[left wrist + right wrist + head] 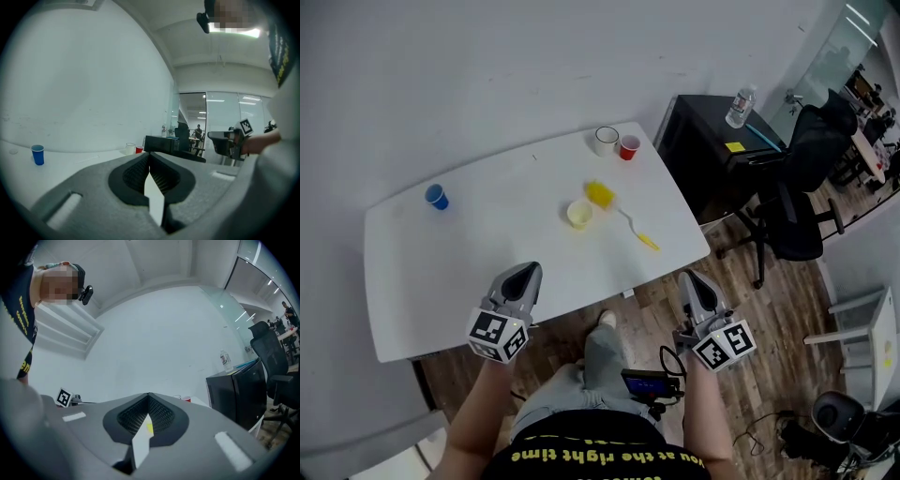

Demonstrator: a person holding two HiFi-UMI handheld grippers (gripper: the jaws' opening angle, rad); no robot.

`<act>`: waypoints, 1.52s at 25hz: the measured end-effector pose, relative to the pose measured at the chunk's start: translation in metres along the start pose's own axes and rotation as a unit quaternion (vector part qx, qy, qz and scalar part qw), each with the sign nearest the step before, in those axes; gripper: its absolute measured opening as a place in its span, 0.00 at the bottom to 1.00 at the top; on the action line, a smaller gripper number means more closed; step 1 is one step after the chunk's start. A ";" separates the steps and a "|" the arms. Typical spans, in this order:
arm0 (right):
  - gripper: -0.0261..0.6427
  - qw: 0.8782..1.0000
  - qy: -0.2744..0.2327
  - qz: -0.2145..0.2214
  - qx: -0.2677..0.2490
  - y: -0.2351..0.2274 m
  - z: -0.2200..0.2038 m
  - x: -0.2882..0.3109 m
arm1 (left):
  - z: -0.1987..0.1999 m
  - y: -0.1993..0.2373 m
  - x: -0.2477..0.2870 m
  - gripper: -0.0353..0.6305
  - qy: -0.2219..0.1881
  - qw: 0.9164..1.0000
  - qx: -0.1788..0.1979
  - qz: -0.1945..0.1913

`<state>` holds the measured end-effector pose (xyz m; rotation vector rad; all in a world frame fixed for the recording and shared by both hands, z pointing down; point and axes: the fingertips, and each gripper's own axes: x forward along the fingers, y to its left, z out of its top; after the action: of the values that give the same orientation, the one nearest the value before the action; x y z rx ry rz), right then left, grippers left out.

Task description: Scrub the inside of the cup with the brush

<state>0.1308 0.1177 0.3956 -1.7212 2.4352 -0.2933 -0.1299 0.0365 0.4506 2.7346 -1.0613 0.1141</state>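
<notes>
A yellow cup point(579, 214) stands near the middle of the white table point(412, 281). Beside it lies a yellow brush point(602, 195), its handle pointing toward the table's right front corner. My left gripper point(528, 270) hovers over the front edge of the table, shut and holding nothing point(149, 153). My right gripper point(687, 278) hangs off the table's right front corner, above the wooden floor, shut and empty too point(148, 394). Both grippers are well short of the cup and the brush. A speck of yellow point(149, 428) shows through the right jaws' gap.
A blue cup point(437, 197) point(38, 154) stands at the table's far left. A white cup point(606, 141) point(130, 148) and a red cup point(629, 147) point(139, 150) stand at the far right corner. A black cabinet point(712, 141) with a bottle point(740, 107) and an office chair point(797, 206) stand to the right.
</notes>
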 end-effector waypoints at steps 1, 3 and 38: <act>0.05 1.000 0.001 0.003 0.001 -0.003 0.000 0.005 | 0.000 0.002 0.003 0.06 -0.001 1.000 -0.001 0.001; 0.05 1.000 0.003 0.009 0.000 -0.009 -0.001 0.017 | 0.002 0.008 0.010 0.06 -0.004 1.000 -0.003 0.005; 0.05 0.992 0.048 0.114 0.001 -0.132 0.019 0.165 | 0.041 0.037 0.137 0.06 -0.051 0.999 0.000 0.010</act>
<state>0.2008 -0.0825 0.4082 -1.4388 2.6667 -0.3569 -0.0537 -0.0889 0.4365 2.7570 -1.1164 -0.0231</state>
